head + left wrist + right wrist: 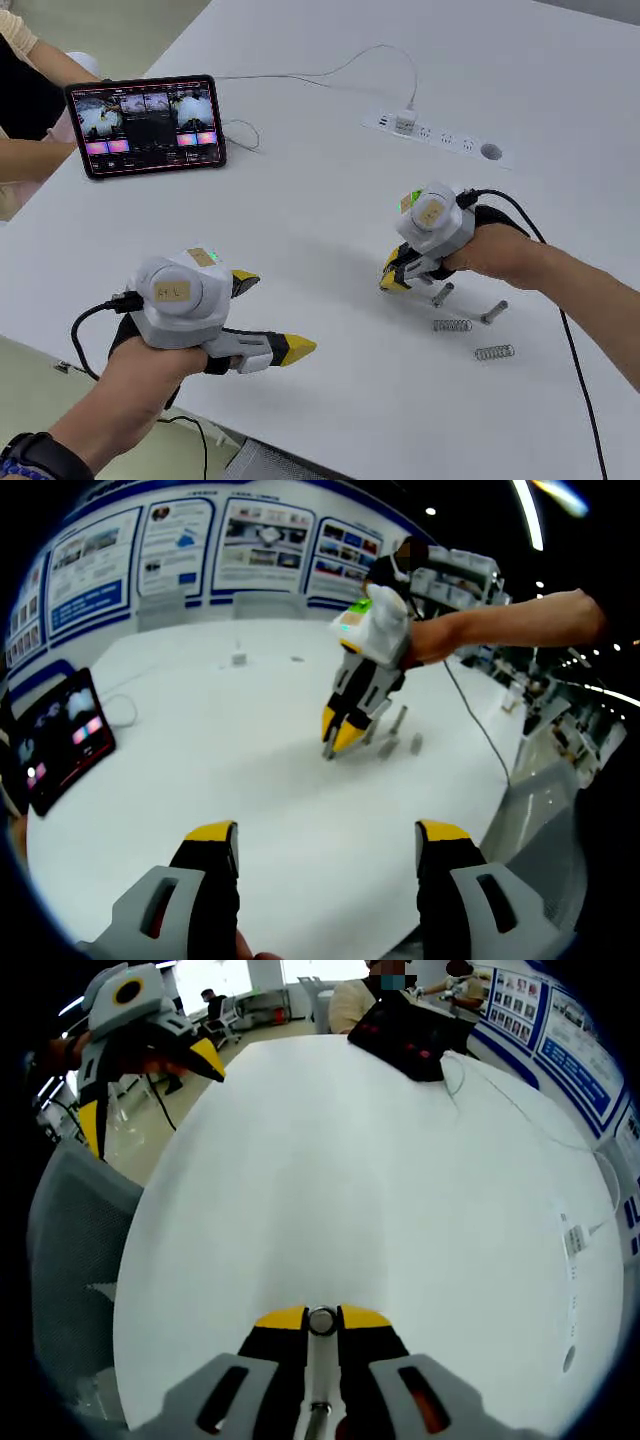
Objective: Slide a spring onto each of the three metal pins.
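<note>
1. My right gripper (396, 279) is clenched on one metal pin (321, 1321).
2. My left gripper (272, 314) hangs released and empty, near left.
3. Near right, two loose springs (452, 325) lie beside two bare pins (442, 293); I judge no pin is finished yet.

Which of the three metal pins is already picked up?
The pin clamped in the right gripper jaws; the other two pins rest free on the table.

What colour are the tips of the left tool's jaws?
Yellow, on black jaws. The left tool shows them best in the left gripper view.
</note>
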Tool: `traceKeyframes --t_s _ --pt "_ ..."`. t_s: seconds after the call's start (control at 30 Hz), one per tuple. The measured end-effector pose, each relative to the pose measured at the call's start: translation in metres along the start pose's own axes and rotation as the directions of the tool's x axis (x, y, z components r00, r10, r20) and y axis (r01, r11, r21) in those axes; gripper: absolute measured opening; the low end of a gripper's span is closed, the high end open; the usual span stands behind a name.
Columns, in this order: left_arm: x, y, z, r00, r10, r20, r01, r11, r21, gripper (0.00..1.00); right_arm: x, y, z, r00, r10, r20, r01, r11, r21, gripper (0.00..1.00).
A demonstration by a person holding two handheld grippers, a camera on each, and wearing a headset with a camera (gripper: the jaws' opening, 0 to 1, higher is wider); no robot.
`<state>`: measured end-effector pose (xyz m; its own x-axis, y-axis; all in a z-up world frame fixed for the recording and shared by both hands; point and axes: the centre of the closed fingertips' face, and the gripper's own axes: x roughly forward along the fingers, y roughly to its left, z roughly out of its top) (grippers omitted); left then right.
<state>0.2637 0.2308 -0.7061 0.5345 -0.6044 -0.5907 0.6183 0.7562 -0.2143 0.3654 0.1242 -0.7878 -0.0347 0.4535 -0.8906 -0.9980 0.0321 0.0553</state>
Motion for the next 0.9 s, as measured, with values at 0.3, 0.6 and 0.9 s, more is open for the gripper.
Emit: traceKeyframes --t_s 0.3,0.6,0.9 --pt "-0.001 0.001 0.0 1.0 0.002 0.0 -0.002 1.0 0.0 0.73 0.001 0.001 0.0 1.0 0.0 0.002 0.0 1.0 0.007 0.14" --pt "-0.002 0.0 0.002 1.0 0.001 0.003 -0.001 1.0 0.005 0.73 -0.006 0.0 0.001 0.9997 -0.015 0.019 0.014 0.999 0.04 0.31" --pt "-0.001 -0.005 0.005 1.0 -0.004 0.008 0.004 1.0 0.013 0.73 -0.018 -0.001 -0.001 0.9983 -0.04 0.043 0.037 0.996 0.085 0.41"
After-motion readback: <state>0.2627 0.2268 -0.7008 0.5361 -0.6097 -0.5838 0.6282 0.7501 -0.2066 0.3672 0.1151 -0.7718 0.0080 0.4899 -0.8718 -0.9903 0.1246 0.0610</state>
